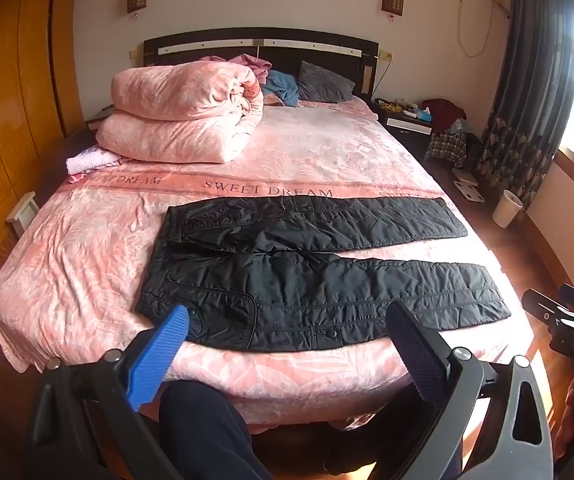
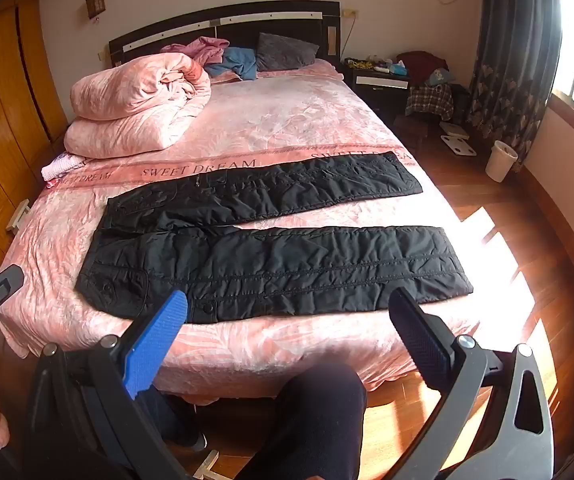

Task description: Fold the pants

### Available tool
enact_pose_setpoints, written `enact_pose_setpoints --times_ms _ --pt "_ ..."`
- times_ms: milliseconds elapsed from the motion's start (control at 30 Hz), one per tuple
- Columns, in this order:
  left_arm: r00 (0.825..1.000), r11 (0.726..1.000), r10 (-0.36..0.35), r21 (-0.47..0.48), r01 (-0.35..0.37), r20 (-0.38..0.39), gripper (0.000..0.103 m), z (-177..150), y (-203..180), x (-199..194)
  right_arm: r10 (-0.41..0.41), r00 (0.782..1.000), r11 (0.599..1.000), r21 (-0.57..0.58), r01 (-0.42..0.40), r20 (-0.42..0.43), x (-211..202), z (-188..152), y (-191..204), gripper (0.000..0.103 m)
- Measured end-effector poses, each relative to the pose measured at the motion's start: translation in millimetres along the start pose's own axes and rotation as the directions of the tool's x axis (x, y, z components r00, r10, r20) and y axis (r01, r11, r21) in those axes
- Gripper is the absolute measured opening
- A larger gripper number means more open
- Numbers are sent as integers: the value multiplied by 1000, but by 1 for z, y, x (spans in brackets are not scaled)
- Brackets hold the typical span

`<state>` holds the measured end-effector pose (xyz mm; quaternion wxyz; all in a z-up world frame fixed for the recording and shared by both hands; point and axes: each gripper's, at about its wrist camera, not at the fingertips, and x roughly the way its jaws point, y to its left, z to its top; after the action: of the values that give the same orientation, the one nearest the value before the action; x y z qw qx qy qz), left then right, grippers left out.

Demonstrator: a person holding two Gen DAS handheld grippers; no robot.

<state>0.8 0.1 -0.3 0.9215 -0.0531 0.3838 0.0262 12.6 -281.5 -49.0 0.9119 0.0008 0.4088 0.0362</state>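
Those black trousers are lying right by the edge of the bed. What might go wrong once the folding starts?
1. The near leg of the pants lies along the edge of the bed; a tug towards the person could slide it off onto the floor.
2. The fabric looks padded and shiny, so it may slip from the jaws or spring back open after a fold.
3. The legs are splayed apart, so folding one onto the other might leave them misaligned.
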Motion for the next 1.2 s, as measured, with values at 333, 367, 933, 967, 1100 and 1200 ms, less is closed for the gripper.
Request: enact_pose_setpoints --times_ms 333,367,933,967,1100,1200 --pt "1000 1000 0 0 0 11 99 -1 3 0 2 1000 1000 1 -2 0 1 0 -1 101" --pt "1000 1000 5 4 -5 10 99 -1 1 0 1 1000 1000 1 -1 -1 1 0 -1 101" --pt "1000 1000 5 4 -5 5 99 -5 3 1 2 1000 1000 -1 -2 0 3 0 -1 101" --pt "1000 1000 5 4 -5 4 99 -5 3 1 2 1000 1000 0 -2 0 3 0 -1 101" --pt "1000 1000 5 3 -5 5 99 -5 5 4 2 1000 1000 -2 -2 -1 7 0 2 101" --pt "1000 1000 7 4 -7 4 99 -5 4 4 3 1000 1000 -1 -3 0 6 0 0 101"
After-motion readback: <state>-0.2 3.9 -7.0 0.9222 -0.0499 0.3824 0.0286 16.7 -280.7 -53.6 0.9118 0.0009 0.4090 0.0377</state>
